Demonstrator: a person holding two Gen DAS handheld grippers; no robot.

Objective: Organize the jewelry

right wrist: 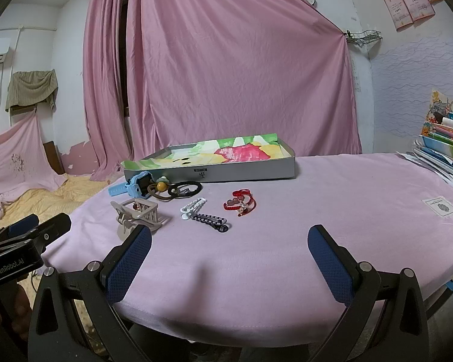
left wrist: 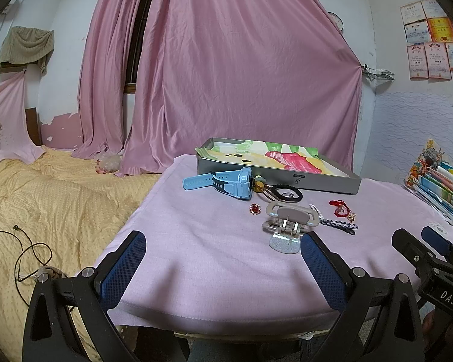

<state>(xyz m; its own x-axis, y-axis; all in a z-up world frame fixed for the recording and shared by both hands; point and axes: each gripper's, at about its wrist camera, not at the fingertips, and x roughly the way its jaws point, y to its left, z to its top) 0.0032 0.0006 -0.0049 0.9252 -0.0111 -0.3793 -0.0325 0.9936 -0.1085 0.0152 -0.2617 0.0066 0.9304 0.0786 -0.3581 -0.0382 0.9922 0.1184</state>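
Note:
On the pink-covered table lie a blue watch (left wrist: 223, 179) (right wrist: 134, 184), a black hair tie (left wrist: 287, 194) (right wrist: 185, 187), a beige claw clip (left wrist: 288, 221) (right wrist: 140, 212), a red bracelet (left wrist: 341, 208) (right wrist: 241, 203), a white chain clip (right wrist: 193, 206), a dark chain clip (left wrist: 339, 224) (right wrist: 211, 220) and a small red ring (left wrist: 254, 208). A grey box (left wrist: 287, 178) (right wrist: 226, 172) with a colourful lining stands behind them. My left gripper (left wrist: 223, 250) is open and empty, near the table's front edge. My right gripper (right wrist: 231, 247) is open and empty, in front of the jewelry.
A bed with a yellow cover (left wrist: 45, 199) and a black cable (left wrist: 30, 250) lies left of the table. A stack of books (left wrist: 441, 187) (right wrist: 447, 150) sits at the table's right side. Pink curtains (left wrist: 226, 69) hang behind.

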